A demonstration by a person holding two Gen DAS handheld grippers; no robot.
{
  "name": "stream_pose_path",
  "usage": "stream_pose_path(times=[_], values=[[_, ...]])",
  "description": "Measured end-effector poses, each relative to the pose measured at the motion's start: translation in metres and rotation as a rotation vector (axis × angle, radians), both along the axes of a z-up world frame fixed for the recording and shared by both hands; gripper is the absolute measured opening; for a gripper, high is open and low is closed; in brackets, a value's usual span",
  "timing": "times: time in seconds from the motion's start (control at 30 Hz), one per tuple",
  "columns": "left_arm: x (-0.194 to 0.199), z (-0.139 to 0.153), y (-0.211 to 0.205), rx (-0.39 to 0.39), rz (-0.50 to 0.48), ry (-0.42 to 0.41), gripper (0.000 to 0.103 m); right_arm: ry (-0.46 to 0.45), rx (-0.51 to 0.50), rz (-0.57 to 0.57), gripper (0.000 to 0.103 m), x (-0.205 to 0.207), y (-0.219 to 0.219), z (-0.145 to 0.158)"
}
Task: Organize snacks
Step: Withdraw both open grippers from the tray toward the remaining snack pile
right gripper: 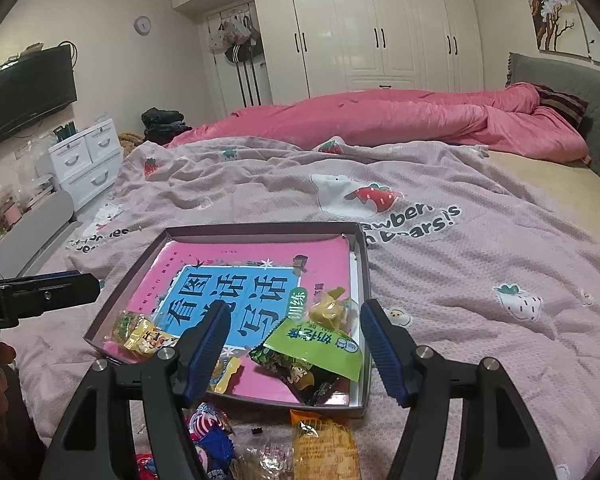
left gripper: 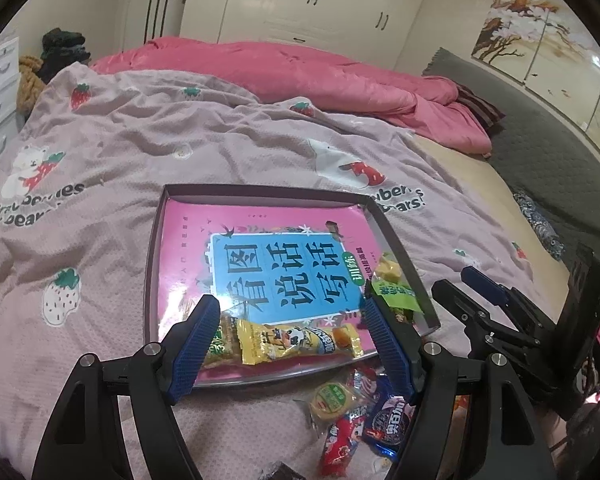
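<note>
A shallow dark box [left gripper: 156,240] [right gripper: 362,256] lies on the bed with a pink book [left gripper: 228,220] [right gripper: 204,260] inside. In it lie a yellow snack bar [left gripper: 296,342], a green packet [left gripper: 398,294] [right gripper: 320,346], a yellow candy [right gripper: 330,306] and a yellow-green packet [right gripper: 140,330]. Loose snacks lie on the sheet in front of the box: a round yellow cake [left gripper: 332,398], a red packet [left gripper: 340,440], a blue packet [left gripper: 388,420] and an orange packet [right gripper: 324,444]. My left gripper [left gripper: 290,308] is open above the box's near edge, holding nothing. My right gripper [right gripper: 296,314] is open and empty over the box's near right corner.
The bed has a lilac strawberry sheet [left gripper: 100,280] and a pink duvet [left gripper: 300,76] at the back. A grey headboard [right gripper: 560,76] is at right. White drawers [right gripper: 84,156] and a TV [right gripper: 28,92] stand at left. The right gripper shows at right in the left wrist view [left gripper: 480,292].
</note>
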State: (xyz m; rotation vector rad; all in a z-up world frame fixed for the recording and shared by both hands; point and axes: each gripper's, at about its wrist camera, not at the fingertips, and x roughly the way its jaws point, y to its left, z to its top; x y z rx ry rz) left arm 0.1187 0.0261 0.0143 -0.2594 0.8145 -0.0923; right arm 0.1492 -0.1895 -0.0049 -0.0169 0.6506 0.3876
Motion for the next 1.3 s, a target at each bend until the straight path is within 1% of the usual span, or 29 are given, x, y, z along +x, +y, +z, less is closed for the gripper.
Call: stream_pose_path(times=[0.3, 0.4, 0.7, 1.3], values=[[-0.009, 0.008, -0.002, 0.005, -0.017, -0.013, 0.077, -0.020, 0.007, -0.001, 0.068, -0.012, -0.002, 0.009], [-0.010, 0.009, -0.003, 0.005, -0.020, -0.012, 0.077, -0.031, 0.008, 0.002, 0.071, -0.017, -0.001, 0.012], [-0.018, 0.007, -0.013, 0.015, -0.062, 0.011, 0.079, -0.043, -0.010, 0.021, 0.074, -0.033, 0.003, 0.017], [-0.031, 0.003, -0.009, 0.013, -0.077, 0.047, 0.079, -0.053, -0.044, 0.035, 0.077, -0.059, 0.004, 0.023]])
